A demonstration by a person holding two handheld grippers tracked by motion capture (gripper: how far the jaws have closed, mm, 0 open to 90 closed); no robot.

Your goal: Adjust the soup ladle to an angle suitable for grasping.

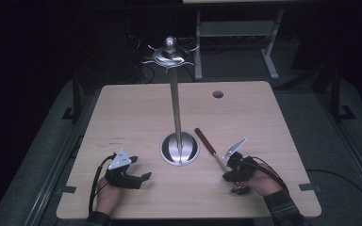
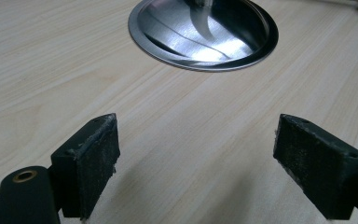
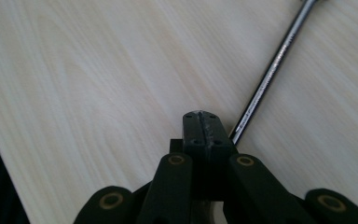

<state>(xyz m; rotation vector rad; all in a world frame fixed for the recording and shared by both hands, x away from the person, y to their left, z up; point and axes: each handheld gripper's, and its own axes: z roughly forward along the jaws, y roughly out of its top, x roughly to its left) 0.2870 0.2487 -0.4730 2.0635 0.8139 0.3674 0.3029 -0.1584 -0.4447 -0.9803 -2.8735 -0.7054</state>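
Right claw closed, empty, jaws pressed together just beside the utensil's metal shaft lying on the table right of the stand's base. Left claw open wide, empty.

Two hand-held grippers rested at the near edge of a pale wooden surface.

A tall metal stand rose from a round base near the middle, its top ringed with hooks. Just right of the base lay a long tool with a reddish-brown handle and a metal shaft. The right gripper sat at the tool's near end; the left gripper pointed right, jaws apart.
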